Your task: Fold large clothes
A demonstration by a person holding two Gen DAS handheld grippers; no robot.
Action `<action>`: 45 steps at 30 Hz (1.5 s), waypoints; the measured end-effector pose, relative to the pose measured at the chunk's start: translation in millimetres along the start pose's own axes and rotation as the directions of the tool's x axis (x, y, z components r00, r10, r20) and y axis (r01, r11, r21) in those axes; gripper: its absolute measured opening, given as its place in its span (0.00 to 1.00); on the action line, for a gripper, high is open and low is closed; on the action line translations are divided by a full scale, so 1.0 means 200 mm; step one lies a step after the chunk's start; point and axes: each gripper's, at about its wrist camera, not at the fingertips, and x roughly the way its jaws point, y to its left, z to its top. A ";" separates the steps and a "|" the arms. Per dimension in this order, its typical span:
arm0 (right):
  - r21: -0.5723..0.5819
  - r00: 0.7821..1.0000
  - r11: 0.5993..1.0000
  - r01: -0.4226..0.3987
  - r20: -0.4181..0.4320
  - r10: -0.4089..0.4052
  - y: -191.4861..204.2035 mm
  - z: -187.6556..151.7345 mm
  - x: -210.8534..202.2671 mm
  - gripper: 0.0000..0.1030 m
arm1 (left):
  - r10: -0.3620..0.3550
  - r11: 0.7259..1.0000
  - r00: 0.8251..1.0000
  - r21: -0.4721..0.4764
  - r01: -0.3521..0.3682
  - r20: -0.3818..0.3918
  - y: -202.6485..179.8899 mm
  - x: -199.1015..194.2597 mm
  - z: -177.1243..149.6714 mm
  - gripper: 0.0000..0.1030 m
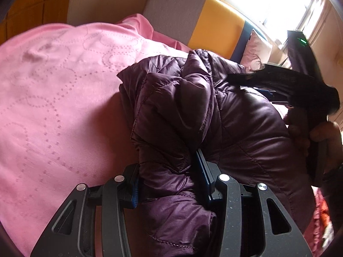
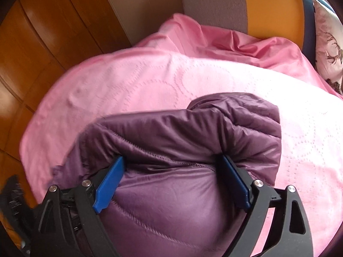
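The pink stitched bedspread (image 1: pixel 53 90) covers the bed, with wooden flooring (image 2: pixel 32 42) at its left edge. On it lies the dark purple quilted puffer jacket (image 1: pixel 235 115), bunched and partly folded. The left gripper (image 1: pixel 167 184) has its fingers (image 1: pixel 202 171) pinching a thick fold of that jacket's padding. The right gripper (image 2: pixel 173 182) has its blue-padded fingers (image 2: pixel 109 184) spread wide around a rolled edge of the jacket, fabric filling the gap. Behind stands a grey, yellow and blue panelled headboard (image 1: pixel 193 15), with a patterned pillow (image 2: pixel 328 42) at far right.
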 end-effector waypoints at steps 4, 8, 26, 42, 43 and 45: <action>0.115 0.994 0.992 -0.060 0.096 0.049 -0.19 -0.11 -0.23 0.94 | -0.034 0.999 0.999 -0.025 0.034 -0.008 0.03 -0.01 0.00 0.42; 0.241 0.985 0.956 -0.170 0.068 0.158 -0.38 -0.28 -0.25 0.96 | -0.092 0.994 0.996 -0.063 0.092 -0.004 0.08 0.00 0.00 0.42; 0.245 0.871 0.836 -0.491 0.166 0.463 -0.42 -0.56 -0.42 0.56 | -0.427 0.858 0.902 -0.289 0.425 0.061 0.08 -0.03 -0.08 0.31; 0.437 0.955 0.886 -0.159 0.294 0.027 -1.29 -1.09 -1.21 0.57 | -0.449 0.873 0.840 0.052 0.485 -0.305 -1.26 0.53 0.06 0.29; 0.461 0.962 0.875 -0.146 0.274 0.016 -1.34 -1.14 -1.20 0.58 | -0.416 0.885 0.851 0.074 0.460 -0.319 -1.30 0.56 0.04 0.29; 0.499 0.961 0.854 -0.151 0.275 0.009 -1.40 -1.22 -1.18 0.64 | -0.377 0.901 0.867 0.090 0.425 -0.325 -1.33 0.60 0.01 0.31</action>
